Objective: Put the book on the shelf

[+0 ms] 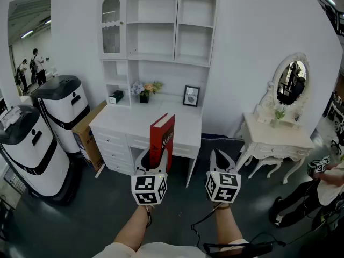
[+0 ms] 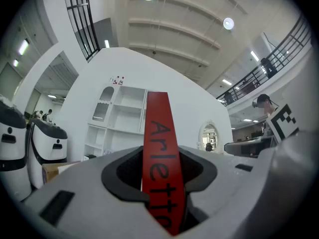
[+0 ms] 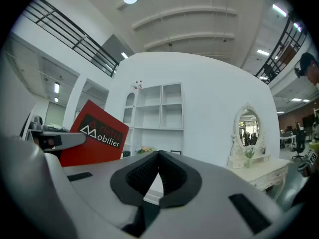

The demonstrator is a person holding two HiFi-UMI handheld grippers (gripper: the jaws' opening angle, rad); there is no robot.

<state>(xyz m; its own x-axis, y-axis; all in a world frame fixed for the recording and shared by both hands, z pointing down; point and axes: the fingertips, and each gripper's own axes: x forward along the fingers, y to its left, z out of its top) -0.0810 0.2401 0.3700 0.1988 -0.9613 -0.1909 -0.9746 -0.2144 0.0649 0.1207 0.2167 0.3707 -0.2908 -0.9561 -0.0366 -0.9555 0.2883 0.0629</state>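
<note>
A red book (image 1: 162, 138) with black lettering stands upright between the jaws of my left gripper (image 1: 152, 164), which is shut on its lower part. In the left gripper view the book's spine (image 2: 158, 143) rises between the pads, in front of the white shelf unit (image 2: 119, 116). That shelf unit (image 1: 161, 26) stands on a white desk (image 1: 121, 127) straight ahead, its compartments bare. My right gripper (image 1: 222, 159) hovers beside the left one, shut, with nothing in it. From the right gripper view the book (image 3: 97, 136) shows at the left and the shelf unit (image 3: 159, 108) beyond the jaws.
On the desk are a flower pot (image 1: 144, 93), a picture frame (image 1: 191, 96) and a small dark box (image 1: 116, 96). Two white-and-black machines (image 1: 32, 155) and a cardboard box (image 1: 88, 130) stand at left. A white vanity table (image 1: 279, 138) with an oval mirror is at right; a person (image 1: 322, 187) is at the right edge.
</note>
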